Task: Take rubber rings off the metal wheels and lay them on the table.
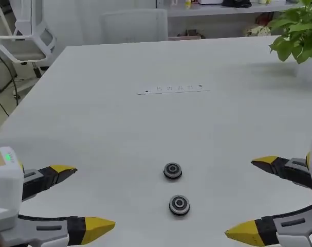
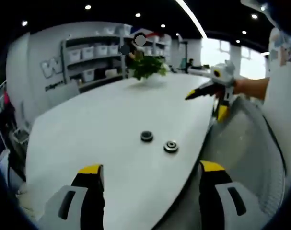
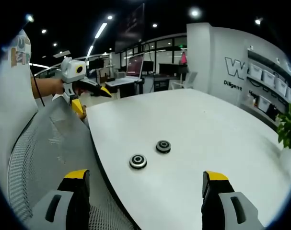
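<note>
A: Starting yet?
B: Not yet. Both wheels (image 1: pixel 172 171) sit on the table (image 1: pixel 145 123) near me, centre, rings (image 1: pixel 171 205) apparently still on. My left gripper (image 1: pixel 93 197) and right gripper (image 1: pixel 240 197) hover wide and empty, one each side. All stripping remains.

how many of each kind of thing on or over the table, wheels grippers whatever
metal wheels: 2
grippers, both open: 2 (left gripper, right gripper)
plant: 1
total: 5
</note>
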The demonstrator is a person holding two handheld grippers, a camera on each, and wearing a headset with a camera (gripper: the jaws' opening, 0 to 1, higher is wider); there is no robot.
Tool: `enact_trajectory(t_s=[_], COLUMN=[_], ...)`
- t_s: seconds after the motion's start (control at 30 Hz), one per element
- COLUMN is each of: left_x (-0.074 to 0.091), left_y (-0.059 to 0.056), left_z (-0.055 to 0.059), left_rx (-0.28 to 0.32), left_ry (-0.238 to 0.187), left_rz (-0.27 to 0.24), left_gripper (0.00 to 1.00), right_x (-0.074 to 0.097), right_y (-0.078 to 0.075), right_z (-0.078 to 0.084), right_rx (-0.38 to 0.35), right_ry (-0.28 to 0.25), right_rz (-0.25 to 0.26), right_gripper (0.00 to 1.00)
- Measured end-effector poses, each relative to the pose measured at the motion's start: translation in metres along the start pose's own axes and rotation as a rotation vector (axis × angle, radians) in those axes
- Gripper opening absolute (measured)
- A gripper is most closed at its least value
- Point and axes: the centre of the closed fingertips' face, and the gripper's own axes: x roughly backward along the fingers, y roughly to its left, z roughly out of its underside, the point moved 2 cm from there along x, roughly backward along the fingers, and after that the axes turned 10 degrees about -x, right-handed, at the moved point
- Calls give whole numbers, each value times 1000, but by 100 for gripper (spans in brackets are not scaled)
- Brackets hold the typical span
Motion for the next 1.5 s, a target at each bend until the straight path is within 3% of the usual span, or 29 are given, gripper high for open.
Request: enact_trajectory(t_s=[1.1, 1.5], left_x=[-9, -15], left_y=[-3, -4], left_z=[1, -4], left_rx=[-32, -54], left_ry=[-1, -8], left_rz=[18, 29], left_gripper=[81, 80], right_x=[-6, -14], right_y=[1, 1], right_z=[2, -7], right_rx=[9, 35], right_ry=[-5, -42], right_rz=[2, -10], right_gripper=[94, 90])
